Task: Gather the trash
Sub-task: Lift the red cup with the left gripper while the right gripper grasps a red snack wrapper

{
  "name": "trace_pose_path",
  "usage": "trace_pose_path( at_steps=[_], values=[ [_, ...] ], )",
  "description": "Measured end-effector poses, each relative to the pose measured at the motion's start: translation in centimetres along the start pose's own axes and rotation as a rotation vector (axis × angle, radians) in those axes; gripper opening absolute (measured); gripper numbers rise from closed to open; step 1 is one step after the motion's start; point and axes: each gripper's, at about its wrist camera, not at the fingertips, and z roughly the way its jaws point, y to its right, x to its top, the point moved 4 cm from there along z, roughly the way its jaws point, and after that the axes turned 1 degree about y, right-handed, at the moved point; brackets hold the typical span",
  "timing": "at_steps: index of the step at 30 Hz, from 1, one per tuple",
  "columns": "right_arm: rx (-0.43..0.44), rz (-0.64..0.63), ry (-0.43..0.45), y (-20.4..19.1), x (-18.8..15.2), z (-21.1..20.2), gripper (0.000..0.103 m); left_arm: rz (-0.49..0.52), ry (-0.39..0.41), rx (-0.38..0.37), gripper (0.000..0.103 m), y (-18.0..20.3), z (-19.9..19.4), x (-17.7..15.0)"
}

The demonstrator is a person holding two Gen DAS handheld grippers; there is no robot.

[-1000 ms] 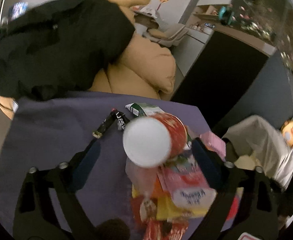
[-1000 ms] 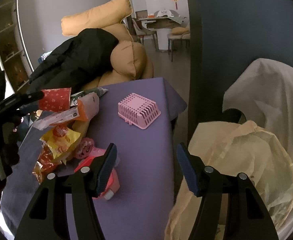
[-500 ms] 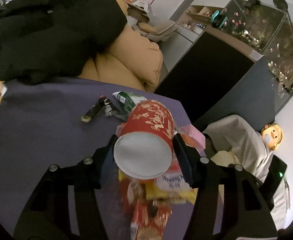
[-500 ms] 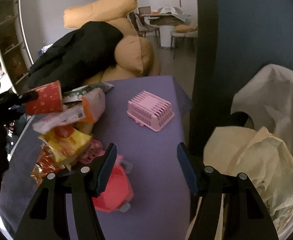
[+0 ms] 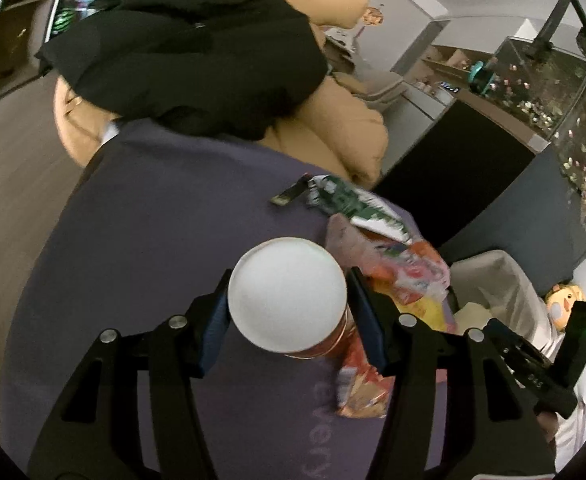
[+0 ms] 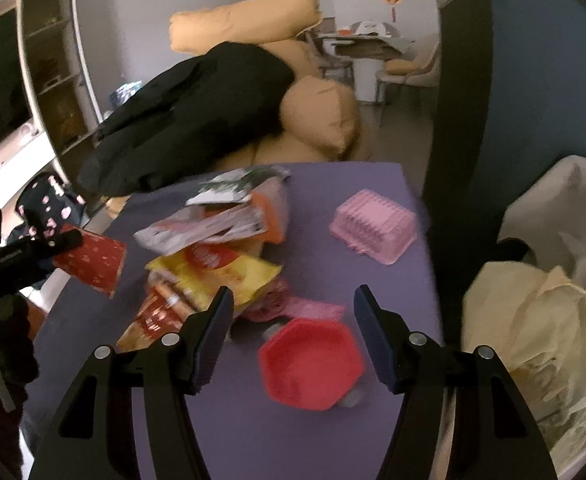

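Observation:
My left gripper is shut on a red paper cup, its white base facing the camera, held above the purple table. The cup also shows in the right wrist view at the left. A heap of snack wrappers lies mid-table, also in the left wrist view. My right gripper is open and empty, above a red hexagonal container. A trash bin lined with a pale bag stands right of the table.
A pink plastic basket lies upside down near the table's right edge. Orange cushions with a black jacket lie behind the table. A dark cabinet stands at the far right.
My left gripper closed on the red cup, lifted it and drew it back to the left. My right gripper moved left over the table, toward the red container.

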Motion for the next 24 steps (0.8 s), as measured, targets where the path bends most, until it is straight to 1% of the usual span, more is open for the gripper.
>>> trace_pose_path(
  at_steps=[3,8,12,15,18,20,21,22,23,24],
  values=[
    [0.029,-0.040,-0.046,-2.3,-1.3,0.9,0.059,0.001,0.001,0.030,0.053,-0.9,-0.4,-1.3],
    [0.090,-0.122,-0.092,-6.6,-3.4,1.8,0.059,-0.015,0.000,0.036,0.053,-1.5,-1.1,-2.3],
    [0.162,-0.094,-0.135,-8.6,-3.8,3.0,0.059,0.015,0.017,0.081,0.053,-1.4,-1.4,-2.3],
    [0.168,-0.082,-0.178,-9.3,-4.1,4.6,0.059,0.021,0.018,0.081,0.053,-1.4,-1.5,-2.3],
    [0.202,-0.046,-0.237,-9.4,-4.6,6.2,0.050,0.022,0.018,0.080,0.053,-1.5,-1.6,-2.3],
    [0.227,-0.022,-0.270,-9.2,-5.0,7.1,0.039,0.023,0.017,0.080,0.053,-1.5,-1.7,-2.4],
    [0.255,-0.007,-0.271,-9.1,-5.1,7.1,0.036,0.024,0.016,0.080,0.053,-1.5,-1.7,-2.4],
    [0.272,0.001,-0.269,-9.0,-5.1,7.0,0.030,0.026,0.016,0.080,0.053,-1.4,-1.7,-2.4],
    [0.271,-0.005,-0.265,-9.1,-5.1,6.8,0.024,0.027,0.015,0.079,0.053,-1.3,-1.8,-2.4],
    [0.257,-0.025,-0.254,-9.1,-5.0,6.5,0.022,0.028,0.015,0.078,0.053,-1.2,-1.8,-2.5]
  ],
)
